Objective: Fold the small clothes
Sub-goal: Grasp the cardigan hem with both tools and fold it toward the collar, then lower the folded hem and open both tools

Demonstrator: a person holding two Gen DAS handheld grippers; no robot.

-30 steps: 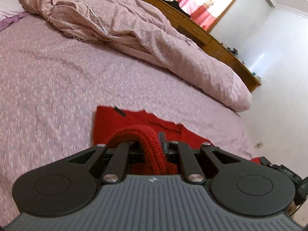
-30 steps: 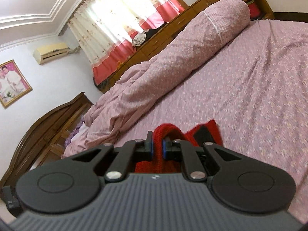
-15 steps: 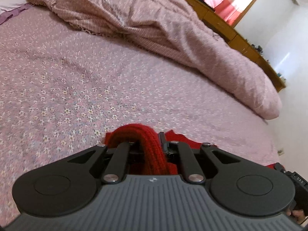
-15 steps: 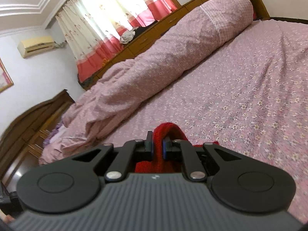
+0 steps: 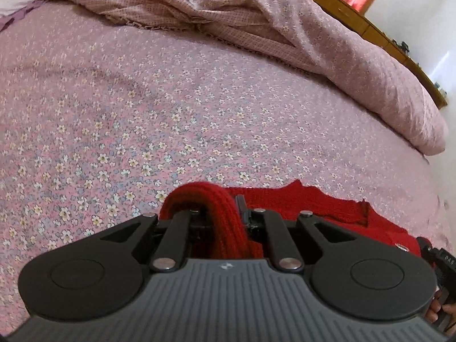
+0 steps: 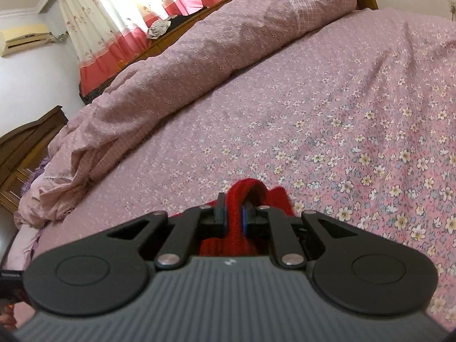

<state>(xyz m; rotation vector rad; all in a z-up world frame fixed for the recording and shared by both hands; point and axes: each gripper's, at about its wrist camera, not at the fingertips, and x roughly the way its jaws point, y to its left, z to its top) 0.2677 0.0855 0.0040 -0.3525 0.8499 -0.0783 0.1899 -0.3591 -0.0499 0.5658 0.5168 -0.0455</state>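
A red knitted garment (image 5: 307, 205) lies low over the pink flowered bedsheet (image 5: 171, 119), spreading to the right in the left wrist view. My left gripper (image 5: 221, 213) is shut on a bunched ribbed edge of it, which loops over the jaws. In the right wrist view the same red knit (image 6: 280, 198) shows as a small fold past the jaws, and my right gripper (image 6: 233, 213) is shut on another pinch of it between blue pads. Most of the garment is hidden under both gripper bodies.
A rumpled pink duvet (image 5: 285, 28) runs along the far side of the bed (image 6: 356, 99). Behind it stand a wooden dresser (image 5: 356, 20) and red-and-white curtains (image 6: 128, 20). A dark wooden headboard (image 6: 25, 148) is at the left. The other gripper (image 5: 439, 262) shows at the right edge.
Both grippers have dropped toward the sheet and tipped down, carrying the red garment's edge forward. The flat red panel ahead of them has disappeared from view under the grippers.
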